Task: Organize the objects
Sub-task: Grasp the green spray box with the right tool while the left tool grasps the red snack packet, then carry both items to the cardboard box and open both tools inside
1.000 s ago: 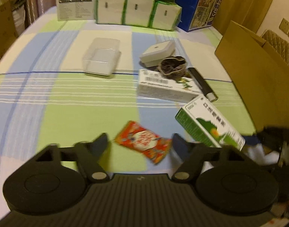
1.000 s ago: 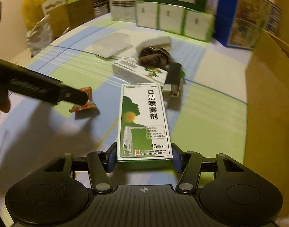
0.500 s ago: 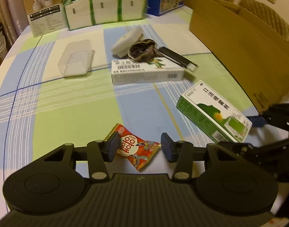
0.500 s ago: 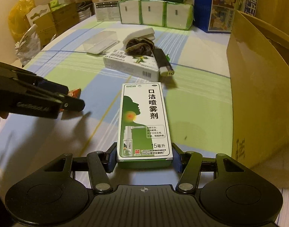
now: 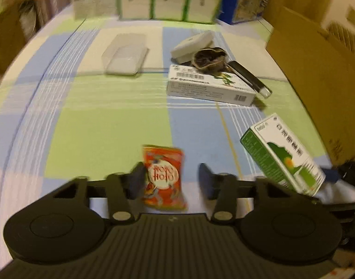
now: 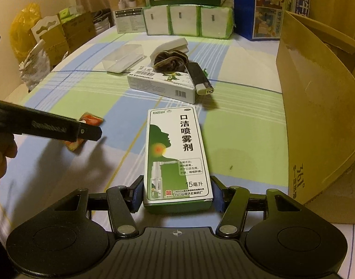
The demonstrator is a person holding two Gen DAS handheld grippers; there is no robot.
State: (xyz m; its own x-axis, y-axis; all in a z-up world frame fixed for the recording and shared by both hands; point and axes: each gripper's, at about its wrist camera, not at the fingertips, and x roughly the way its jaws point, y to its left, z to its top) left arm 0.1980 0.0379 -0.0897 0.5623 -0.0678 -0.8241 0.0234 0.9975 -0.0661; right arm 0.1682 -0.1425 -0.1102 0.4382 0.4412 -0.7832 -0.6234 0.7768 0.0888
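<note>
right hand-held gripper [image 6: 176,191]: clamped on the near end of a green-and-white spray box [image 6: 176,155], held above the checked counter [image 6: 242,125]. left hand-held gripper [image 5: 171,179]: fingers spread, red snack packet [image 5: 163,176] between them touching the left finger only; not gripped. at 12 o'clock: 1 white medicine box [image 5: 210,86], dark scrunchie [image 5: 210,58], black lighter [image 5: 249,79], clear container [image 5: 125,55]. cardboard box [image 6: 317,107] at 3 o'clock.
</note>
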